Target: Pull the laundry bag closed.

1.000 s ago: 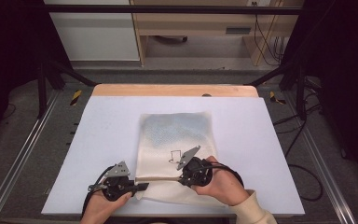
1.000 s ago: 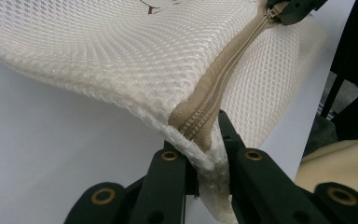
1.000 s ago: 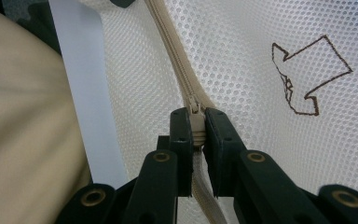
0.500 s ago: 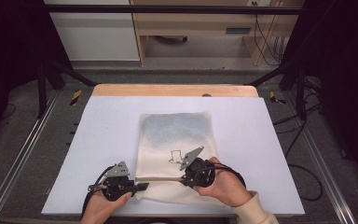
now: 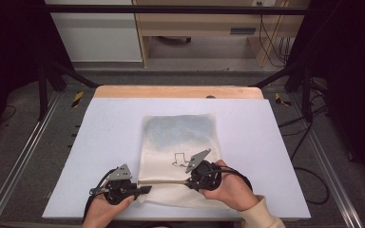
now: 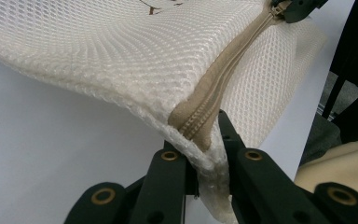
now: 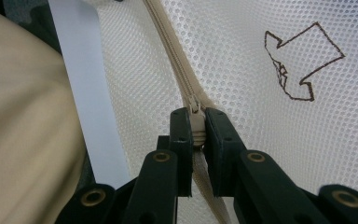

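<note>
A white mesh laundry bag (image 5: 178,147) lies flat at the table's (image 5: 100,123) centre. At seven o'clock, the left gripper (image 6: 200,149) is clamped on the bag's near-left corner, at the end of the tan zipper (image 6: 223,79). At five o'clock, the right gripper (image 7: 196,133) pinches the zipper pull (image 7: 195,122). The zipping step seems in hand; next likely calls for sliding the pull along while the corner is anchored.

A cream mesh bag (image 5: 178,156) with a tan zipper (image 7: 177,65) and brown outline drawing (image 7: 300,60) is lying on a pale table (image 5: 100,137), blue tinting its far half.
</note>
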`<state>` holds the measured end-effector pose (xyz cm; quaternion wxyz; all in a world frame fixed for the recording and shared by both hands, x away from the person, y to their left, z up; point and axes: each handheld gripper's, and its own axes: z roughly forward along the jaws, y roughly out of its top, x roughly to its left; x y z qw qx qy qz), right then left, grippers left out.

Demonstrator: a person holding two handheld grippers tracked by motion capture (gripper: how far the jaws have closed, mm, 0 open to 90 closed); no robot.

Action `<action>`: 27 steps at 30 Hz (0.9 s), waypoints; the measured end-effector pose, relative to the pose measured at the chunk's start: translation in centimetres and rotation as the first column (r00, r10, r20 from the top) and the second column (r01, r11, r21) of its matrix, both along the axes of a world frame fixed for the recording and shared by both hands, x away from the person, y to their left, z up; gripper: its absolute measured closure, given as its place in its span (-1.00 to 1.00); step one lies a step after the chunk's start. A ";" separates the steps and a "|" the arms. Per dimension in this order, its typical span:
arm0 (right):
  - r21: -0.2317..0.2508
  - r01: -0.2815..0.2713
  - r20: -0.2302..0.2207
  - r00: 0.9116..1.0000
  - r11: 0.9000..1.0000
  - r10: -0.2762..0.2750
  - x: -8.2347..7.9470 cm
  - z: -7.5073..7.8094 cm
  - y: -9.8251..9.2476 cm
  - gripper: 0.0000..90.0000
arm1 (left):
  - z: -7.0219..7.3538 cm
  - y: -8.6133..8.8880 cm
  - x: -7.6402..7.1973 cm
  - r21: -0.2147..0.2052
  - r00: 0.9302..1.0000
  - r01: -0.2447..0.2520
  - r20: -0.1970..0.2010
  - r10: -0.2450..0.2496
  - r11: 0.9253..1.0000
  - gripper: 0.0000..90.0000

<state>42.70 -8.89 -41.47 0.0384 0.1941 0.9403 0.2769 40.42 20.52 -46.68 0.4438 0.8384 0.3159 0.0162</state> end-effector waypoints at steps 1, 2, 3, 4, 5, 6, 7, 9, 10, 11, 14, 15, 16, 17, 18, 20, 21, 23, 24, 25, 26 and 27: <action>0.005 0.002 0.003 1.000 1.000 -0.002 0.0 0.0 -0.1 0.83 | 0.0 0.0 0.0 -0.002 1.000 0.000 -0.001 0.000 1.000 0.88; 0.002 0.001 0.000 1.000 1.000 -0.001 0.1 0.0 -0.2 0.83 | 0.0 0.1 0.0 -0.003 1.000 0.001 0.000 -0.001 1.000 0.88; 0.003 0.002 0.002 1.000 1.000 -0.002 0.1 0.0 -0.4 0.83 | 0.0 0.1 0.0 -0.006 1.000 -0.001 -0.003 0.001 1.000 0.88; 0.005 0.009 -0.002 1.000 1.000 -0.009 0.0 0.0 -0.5 0.83 | 0.0 0.1 0.0 -0.005 1.000 0.000 -0.001 0.000 1.000 0.88; 0.006 0.010 -0.001 1.000 1.000 -0.010 0.0 0.0 -0.6 0.83 | 0.0 0.0 0.0 -0.005 1.000 -0.001 -0.001 0.001 1.000 0.88; 0.010 0.011 0.000 1.000 1.000 -0.011 0.0 -0.1 -0.7 0.83 | 0.0 0.0 0.0 -0.003 1.000 0.000 0.002 0.000 1.000 0.88; 0.010 0.016 -0.003 1.000 1.000 -0.016 0.0 -0.1 -0.8 0.83 | 0.0 0.0 0.0 -0.005 1.000 0.000 0.000 0.000 1.000 0.88; 0.013 0.017 -0.002 1.000 1.000 -0.017 -0.1 -0.1 -1.0 0.83 | 0.0 0.0 0.0 -0.004 1.000 0.001 0.001 -0.001 1.000 0.88; 0.016 0.021 -0.001 1.000 1.000 -0.021 -0.1 -0.2 -1.1 0.83 | 0.0 0.1 0.0 -0.004 1.000 0.000 0.002 0.000 1.000 0.88; 0.014 0.020 -0.001 1.000 1.000 -0.020 -0.2 -0.2 -1.2 0.83 | 0.0 0.0 0.0 -0.003 1.000 0.000 0.003 0.000 1.000 0.88; 0.017 0.022 0.001 1.000 1.000 -0.022 -0.2 -0.2 -1.3 0.83 | 0.0 0.0 0.0 0.000 1.000 0.002 0.005 -0.002 1.000 0.88; 0.014 0.023 0.000 1.000 1.000 -0.023 -0.2 -0.2 -1.4 0.83 | 0.0 0.0 0.0 -0.001 1.000 0.002 0.004 -0.002 1.000 0.88; 0.018 0.026 -0.001 1.000 1.000 -0.026 -0.2 -0.2 -1.4 0.83 | 0.0 0.0 0.0 -0.001 1.000 0.002 0.004 -0.002 1.000 0.88; 0.018 0.027 -0.003 1.000 0.999 -0.027 -0.3 -0.3 -1.5 0.83 | 0.0 0.0 0.0 -0.003 1.000 0.002 0.003 -0.002 1.000 0.88; 0.017 0.031 -0.001 1.000 0.999 -0.031 -0.3 -0.3 -1.5 0.83 | 0.0 0.0 0.0 -0.004 1.000 0.002 0.004 -0.002 1.000 0.88; 0.020 0.029 -0.002 1.000 0.999 -0.029 -0.3 -0.3 -1.6 0.83 | 0.0 0.0 0.0 -0.003 1.000 0.003 0.003 -0.003 1.000 0.88; 0.022 0.031 -0.001 1.000 0.999 -0.031 -0.3 -0.3 -1.6 0.83 | 0.0 0.0 0.0 -0.002 1.000 0.001 0.002 -0.001 1.000 0.88; 0.017 0.030 0.000 1.000 0.999 -0.030 -0.4 -0.3 -1.7 0.83 | 0.0 0.0 0.0 -0.002 1.000 0.001 0.001 -0.001 1.000 0.88; 0.021 0.032 -0.002 0.999 0.999 -0.032 -0.4 -0.4 -1.8 0.83 | 0.0 0.0 -0.1 -0.001 1.000 -0.001 0.003 0.001 1.000 0.88; 0.024 0.036 -0.004 0.999 0.999 -0.036 -0.5 -0.4 -1.8 0.83 | 0.0 -0.1 -0.1 -0.001 1.000 0.001 0.003 -0.001 1.000 0.88; 0.022 0.034 -0.003 0.999 0.999 -0.033 -0.6 -0.4 -1.9 0.83 | 0.0 -0.1 -0.1 0.000 1.000 0.002 0.002 -0.002 1.000 0.88; 0.025 0.033 0.001 0.999 0.999 -0.033 -0.6 -0.5 -1.9 0.83 | -0.1 -0.1 0.0 0.002 1.000 0.001 0.004 -0.001 1.000 0.88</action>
